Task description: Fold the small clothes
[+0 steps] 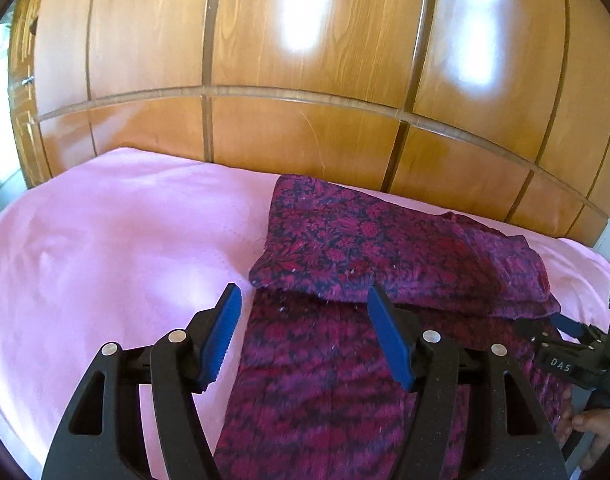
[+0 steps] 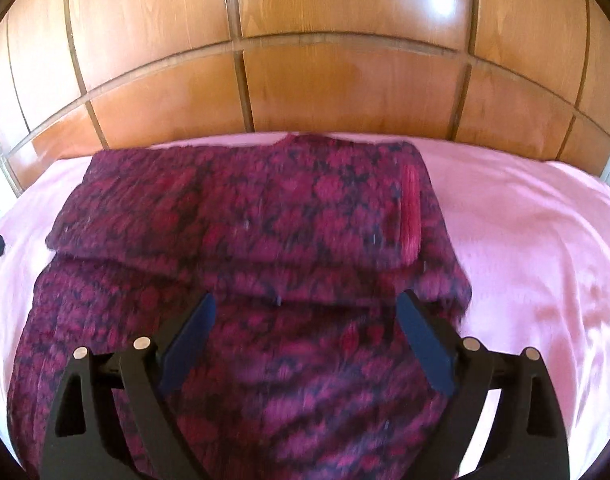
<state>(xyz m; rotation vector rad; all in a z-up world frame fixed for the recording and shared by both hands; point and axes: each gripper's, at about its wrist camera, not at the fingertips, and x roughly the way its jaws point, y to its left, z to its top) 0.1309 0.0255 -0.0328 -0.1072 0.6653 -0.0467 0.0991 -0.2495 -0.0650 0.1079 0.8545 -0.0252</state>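
Tongs in your left hand (image 1: 303, 314) stand open above the magenta floral garment (image 1: 345, 248), nothing between the blue pads (image 1: 387, 340). Your right tongs (image 2: 305, 320) are spread wide too, empty, hovering over the same cloth. That garment lies on the pink sheet (image 1: 105, 240), its far part folded back over the near part, so a doubled edge runs across the middle. A ribbed cuff (image 2: 410, 208) shows at the right end of the folded layer. Behind the sheet rises the panelled wooden wall (image 2: 345, 80). From the left view you can see your right tongs at the cloth's right edge, fingers (image 1: 589, 426) of your hand beneath them.
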